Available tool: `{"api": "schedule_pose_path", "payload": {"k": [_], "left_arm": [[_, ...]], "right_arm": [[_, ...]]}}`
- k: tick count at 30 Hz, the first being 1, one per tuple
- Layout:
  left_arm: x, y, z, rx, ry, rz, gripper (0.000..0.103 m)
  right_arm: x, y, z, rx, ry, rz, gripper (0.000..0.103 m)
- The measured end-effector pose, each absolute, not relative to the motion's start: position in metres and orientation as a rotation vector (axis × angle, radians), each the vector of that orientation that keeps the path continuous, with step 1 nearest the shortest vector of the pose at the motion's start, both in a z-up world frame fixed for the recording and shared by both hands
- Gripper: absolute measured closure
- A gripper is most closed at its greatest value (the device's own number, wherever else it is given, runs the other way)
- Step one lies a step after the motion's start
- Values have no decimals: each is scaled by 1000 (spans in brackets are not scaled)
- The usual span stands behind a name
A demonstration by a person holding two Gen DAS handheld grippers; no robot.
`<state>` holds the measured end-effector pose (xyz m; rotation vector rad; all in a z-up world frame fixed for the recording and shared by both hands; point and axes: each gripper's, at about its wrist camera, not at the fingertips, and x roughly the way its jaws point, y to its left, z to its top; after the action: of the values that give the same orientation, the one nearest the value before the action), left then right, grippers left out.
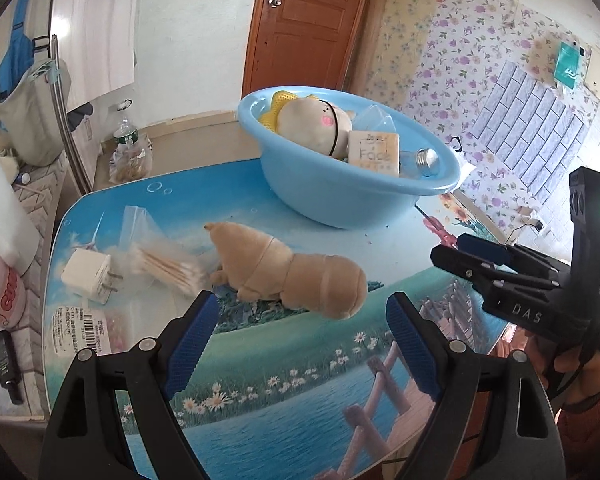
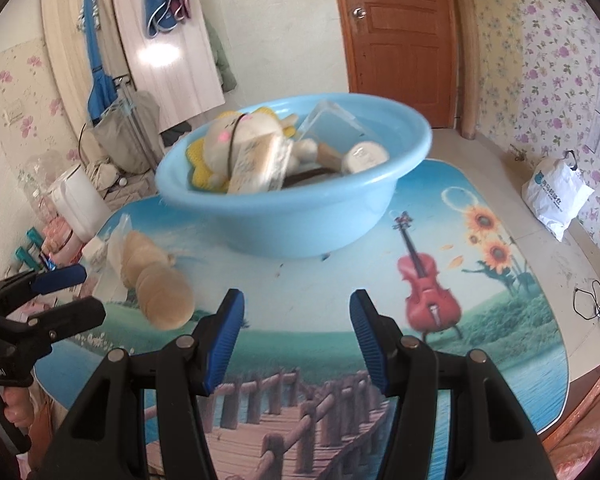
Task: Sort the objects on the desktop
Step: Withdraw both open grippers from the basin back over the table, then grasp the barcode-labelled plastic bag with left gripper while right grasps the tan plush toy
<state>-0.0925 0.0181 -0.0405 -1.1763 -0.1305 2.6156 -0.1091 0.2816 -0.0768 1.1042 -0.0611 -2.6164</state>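
Observation:
A tan segmented plush toy [image 1: 292, 276] [image 2: 160, 288] lies on the picture-printed table [image 1: 280, 380], just beyond my left gripper [image 1: 303, 298], which is open and empty. To its left lie a bag of cotton swabs [image 1: 168, 268], a white plug adapter [image 1: 86, 280] and a labelled packet [image 1: 80, 332]. Behind stands a light-blue basin [image 1: 340, 200] [image 2: 300, 224] holding a cream doll [image 1: 312, 124], a box marked "Face" [image 1: 374, 152] and a light bulb [image 1: 420, 162]. My right gripper [image 2: 297, 298] [image 1: 452, 250] hovers open in front of the basin, with nothing between its fingers. In the right wrist view my left gripper [image 2: 84, 292] shows at the left edge.
The table's rounded edge runs close on the left and right. A white bin [image 1: 0, 216] and a black device [image 1: 6, 364] sit beside the table on the left. A water bottle [image 1: 126, 132] and a white shopping bag [image 2: 556, 196] are on the floor. A brown door [image 2: 400, 40] is behind.

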Motion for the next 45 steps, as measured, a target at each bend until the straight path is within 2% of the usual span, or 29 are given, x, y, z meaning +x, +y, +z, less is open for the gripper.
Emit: {"api": "schedule_pose_path", "payload": {"k": [12, 20, 29, 33, 39, 45], "left_arm": [[-77, -3, -46, -1142, -147, 2630, 17], [-45, -44, -48, -1073, -164, 2669, 17], [-41, -100, -53, -1100, -22, 2701, 17], [-46, -119, -58, -1107, -30, 2697, 17], [-66, -119, -74, -1171, -15, 2643, 17], [-86, -106, -88, -1237, 117, 2660, 17]], "right_arm": [[-103, 269, -85, 1147, -24, -2587, 48], [-98, 261, -87, 1148, -34, -2564, 48], [-94, 234, -87, 1131, 19, -2501, 48], [-96, 221, -87, 1122, 31, -2474, 48], [-101, 202, -87, 1129, 24, -2425, 48], [-110, 183, -90, 1138, 96, -2396, 48]]}}
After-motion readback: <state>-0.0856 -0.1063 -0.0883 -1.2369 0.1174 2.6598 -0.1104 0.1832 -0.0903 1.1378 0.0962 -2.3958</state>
